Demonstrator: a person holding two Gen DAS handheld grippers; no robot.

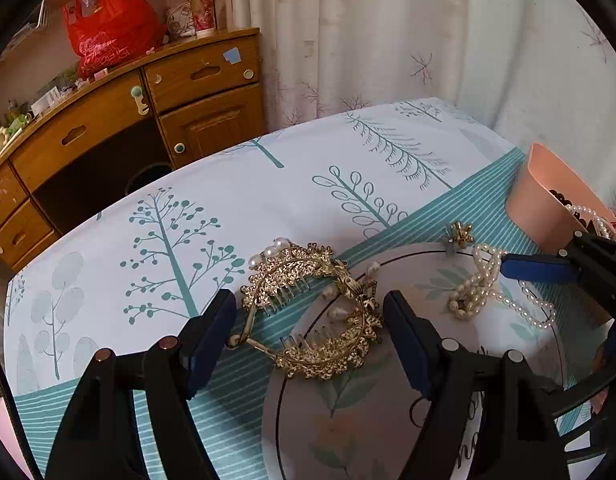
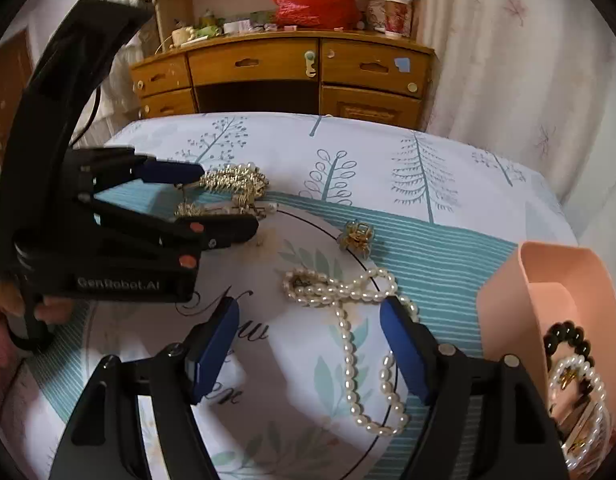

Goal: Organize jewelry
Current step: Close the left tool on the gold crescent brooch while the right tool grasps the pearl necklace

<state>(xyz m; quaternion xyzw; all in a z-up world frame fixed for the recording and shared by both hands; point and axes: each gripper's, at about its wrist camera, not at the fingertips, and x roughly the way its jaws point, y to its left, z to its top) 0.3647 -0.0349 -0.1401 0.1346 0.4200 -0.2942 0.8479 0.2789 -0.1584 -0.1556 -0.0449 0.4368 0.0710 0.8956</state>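
1. Left wrist view: the left gripper stands apart around the gold hair comb at lower centre, pads not yet pressing. A small gold clip and the pearl necklace lie loose to its right.
2. Right wrist view: the right gripper hangs apart over the necklace at centre. The pink box at right already holds bracelets; three pieces are judged left to store.

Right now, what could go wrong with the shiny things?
The gold hair comb is wide and prickly, so the left claw might catch only one edge and let it twist. The pearl necklace lies looped between the right claw's fingers; a lifted strand may drag the rest along.
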